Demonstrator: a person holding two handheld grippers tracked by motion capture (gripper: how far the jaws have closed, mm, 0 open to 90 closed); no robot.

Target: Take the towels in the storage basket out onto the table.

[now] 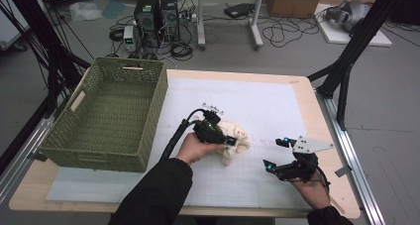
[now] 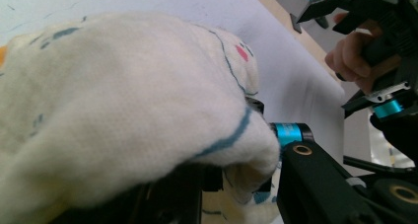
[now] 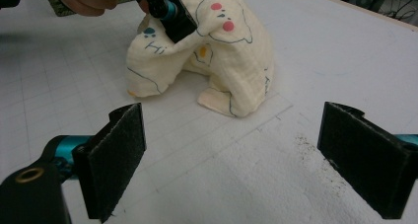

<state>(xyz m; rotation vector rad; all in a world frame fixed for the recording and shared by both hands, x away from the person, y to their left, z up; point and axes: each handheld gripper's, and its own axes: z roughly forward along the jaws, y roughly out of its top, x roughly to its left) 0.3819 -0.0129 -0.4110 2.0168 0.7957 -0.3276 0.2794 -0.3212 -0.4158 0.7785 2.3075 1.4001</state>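
Right tongs (image 3: 231, 160) are held wide apart, nothing between them. Left tongs (image 1: 218, 131) are clamped on the cloth (image 1: 234, 138); it should be lifted slowly toward the basket (image 1: 111, 116).

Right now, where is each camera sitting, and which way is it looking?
High view: above the person's side, looking forward and down on the table, basket, both forearms and grippers.
Left gripper view: rides the left gripper, looking along its jaws, closed on the cream cloth; the other hand shows beyond.
Right gripper view: rides the right gripper, jaws wide apart, facing across the mat.
All three share the cloth.
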